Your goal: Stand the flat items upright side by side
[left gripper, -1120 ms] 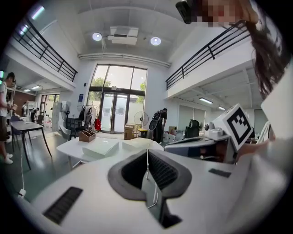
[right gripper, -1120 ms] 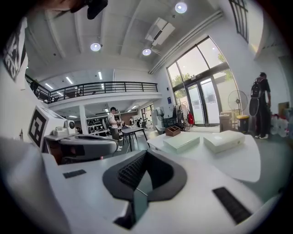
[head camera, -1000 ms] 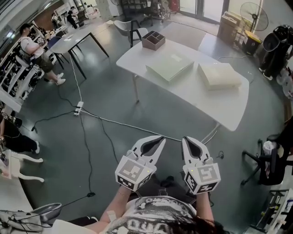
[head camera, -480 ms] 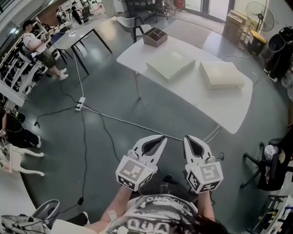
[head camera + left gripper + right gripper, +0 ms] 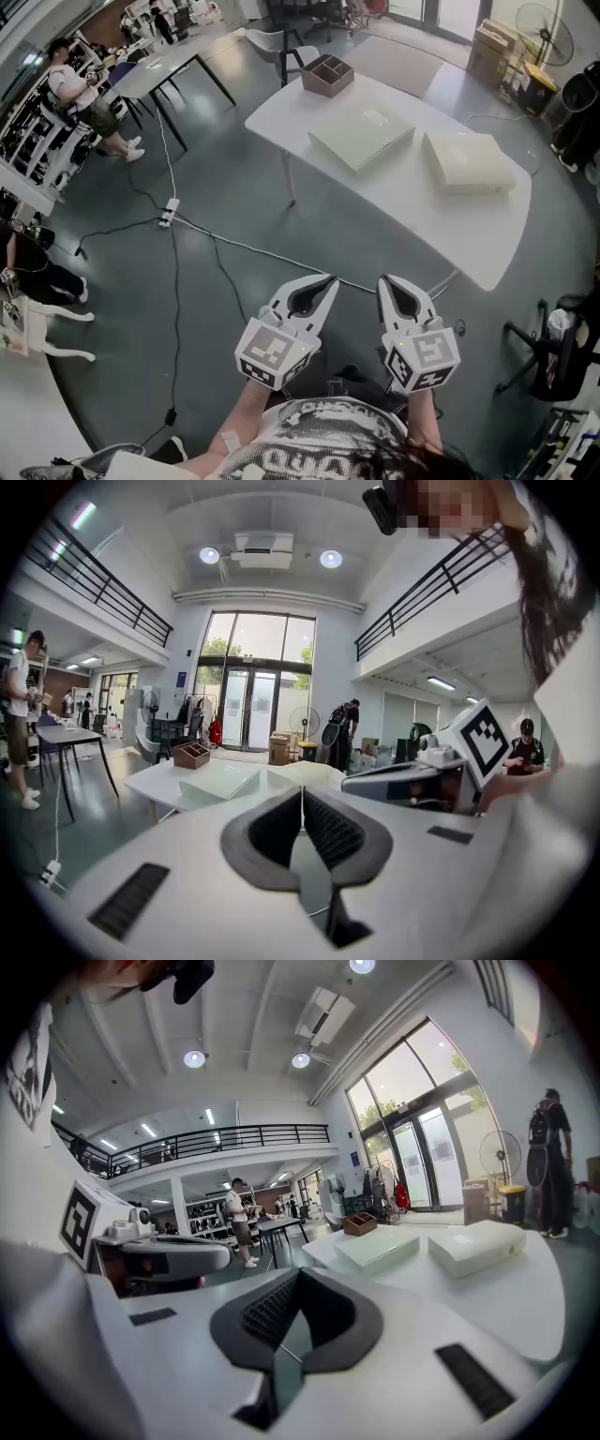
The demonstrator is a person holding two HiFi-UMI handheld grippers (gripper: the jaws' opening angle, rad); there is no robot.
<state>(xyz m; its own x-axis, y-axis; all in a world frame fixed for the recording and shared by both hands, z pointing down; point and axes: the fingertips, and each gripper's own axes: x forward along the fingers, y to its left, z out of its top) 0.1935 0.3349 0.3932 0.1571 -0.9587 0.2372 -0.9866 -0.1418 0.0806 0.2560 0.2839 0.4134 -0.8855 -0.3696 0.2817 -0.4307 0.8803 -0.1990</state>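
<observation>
Left gripper (image 5: 328, 280) and right gripper (image 5: 385, 280) are found closed and empty, lower centre. Green box (image 5: 361, 137) and cream box (image 5: 469, 161) are laid flat on the worktop (image 5: 394, 202).

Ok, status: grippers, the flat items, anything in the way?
Left gripper and right gripper shut, both empty. Green box and cream box lie flat on the white table, untouched, well ahead. Floor cable crosses the path to it.

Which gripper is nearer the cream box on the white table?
Right. The right gripper hangs over the floor short of the table, with the cream box ahead to its right; the left gripper sits beside it, farther left.
</observation>
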